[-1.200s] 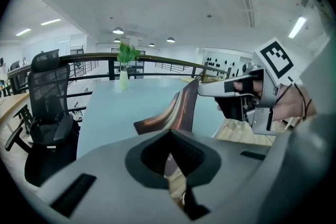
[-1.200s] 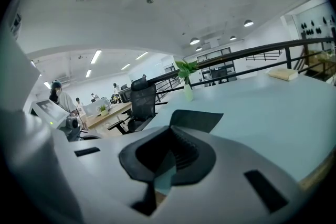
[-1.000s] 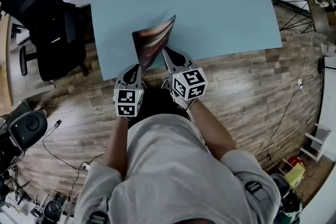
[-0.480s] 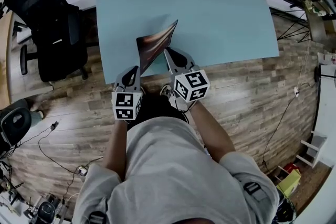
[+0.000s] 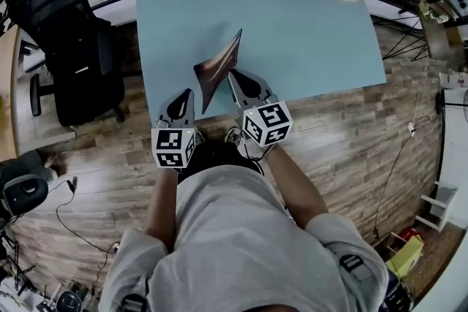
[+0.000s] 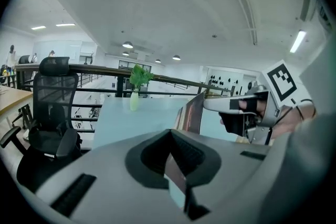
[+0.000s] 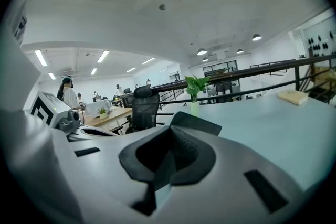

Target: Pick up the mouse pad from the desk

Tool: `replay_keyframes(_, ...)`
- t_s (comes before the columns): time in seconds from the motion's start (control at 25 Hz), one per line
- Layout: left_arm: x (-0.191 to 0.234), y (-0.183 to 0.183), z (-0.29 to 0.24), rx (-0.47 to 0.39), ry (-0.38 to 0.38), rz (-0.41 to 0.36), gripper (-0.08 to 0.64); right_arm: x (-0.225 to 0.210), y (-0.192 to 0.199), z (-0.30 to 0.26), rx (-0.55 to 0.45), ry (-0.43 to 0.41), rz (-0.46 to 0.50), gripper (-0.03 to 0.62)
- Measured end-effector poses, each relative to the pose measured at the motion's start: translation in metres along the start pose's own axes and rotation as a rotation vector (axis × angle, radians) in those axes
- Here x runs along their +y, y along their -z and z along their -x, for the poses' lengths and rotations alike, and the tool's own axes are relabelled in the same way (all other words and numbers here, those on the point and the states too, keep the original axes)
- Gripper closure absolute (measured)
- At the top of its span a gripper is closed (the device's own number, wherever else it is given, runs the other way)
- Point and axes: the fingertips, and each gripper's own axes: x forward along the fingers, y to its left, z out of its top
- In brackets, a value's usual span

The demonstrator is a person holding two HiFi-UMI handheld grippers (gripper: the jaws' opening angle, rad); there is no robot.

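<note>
An open-plan office: a black mesh office chair (image 5: 73,40) left of the pale blue desk (image 5: 292,33), a railing (image 6: 105,67) behind it, more workstations (image 7: 107,113) beyond under ceiling strip lights (image 7: 102,56).

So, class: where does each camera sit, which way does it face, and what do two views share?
Head view: head-mounted, facing steeply down at the pale blue desk; torso, left gripper, right gripper show.
Left gripper view: on that gripper, facing across the desk; its jaws clamp the thin dark mouse pad.
Right gripper view: likewise, jaws on the pad.
Shared: the leafy white vase.
</note>
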Motion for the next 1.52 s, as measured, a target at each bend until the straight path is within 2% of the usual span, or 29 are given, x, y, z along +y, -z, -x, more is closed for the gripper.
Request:
replay_keyframes(0.52, 0.021, -0.053, -0.009, -0.055, 0.082, -0.053, 0.548, 0.006, -0.032, -0.014, -0.030, 0.035, 0.028, 0.586)
replay_keyframes(0.76, 0.025, -0.081, -0.018, -0.101, 0.074, -0.032, 0.548, 0.001, -0.057, -0.021, -0.049, 0.023, 0.052, 0.586)
replay_keyframes(1.16, 0.028, -0.131, -0.044, -0.179, 0.006, -0.033, 0.548, -0.023, -0.105, -0.035, -0.107, -0.035, 0.105, 0.586)
replay_keyframes(1.52, 0.001, -0.165, -0.074, -0.222, -0.013, -0.043, 0.548, -0.060, -0.137, -0.034, -0.152, -0.059, 0.143, 0.586)
